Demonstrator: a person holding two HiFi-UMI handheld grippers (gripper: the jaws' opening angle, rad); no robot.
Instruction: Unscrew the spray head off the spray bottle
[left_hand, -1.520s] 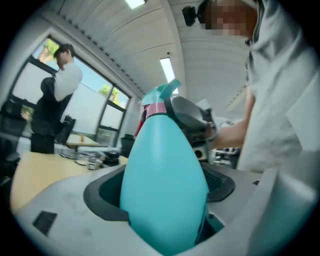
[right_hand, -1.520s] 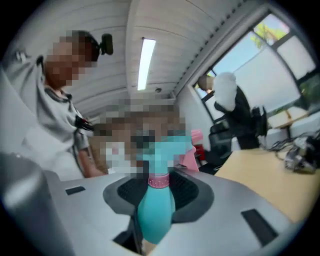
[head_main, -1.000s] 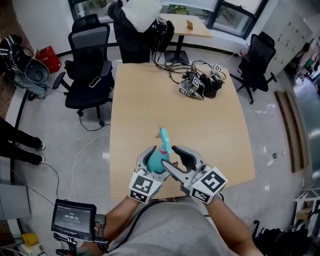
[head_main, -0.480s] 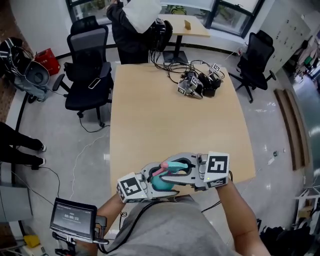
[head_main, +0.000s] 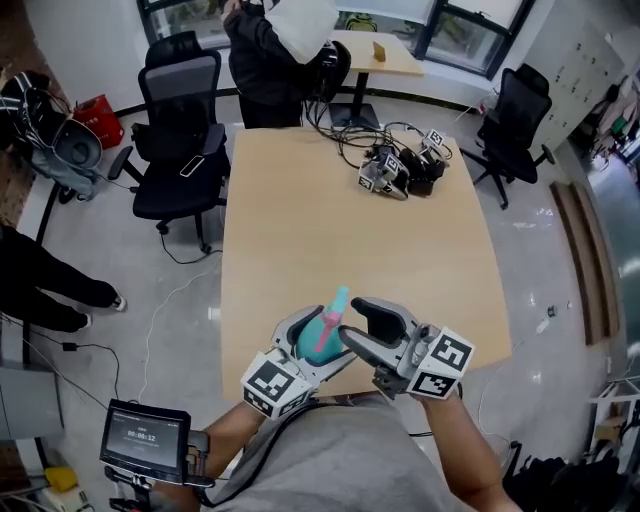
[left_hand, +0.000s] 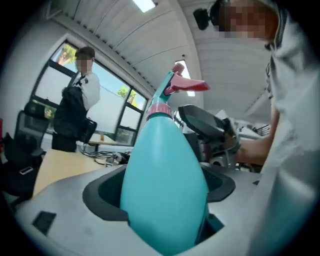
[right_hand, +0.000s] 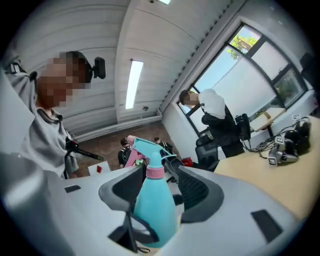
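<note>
Left gripper view showed my left tongs (left_hand: 165, 200) pinching the seemingly light, slick spray bottle (left_hand: 165, 150) by its belly above the surface (head_main: 350, 200) edge, right tongs (right_hand: 158, 175) opening around its pink collar (right_hand: 153, 172), my likeliest hold.

Bright, even light from the windows (right_hand: 260, 70) and a ceiling strip light (right_hand: 133, 82) casts only soft shadows on the counter (head_main: 300, 230), the glossy floor (head_main: 540, 250) shows mild glare, and the 2 gripper views bend strongly toward black corners, the close spray bottle (left_hand: 165, 190) slightly soft.
</note>
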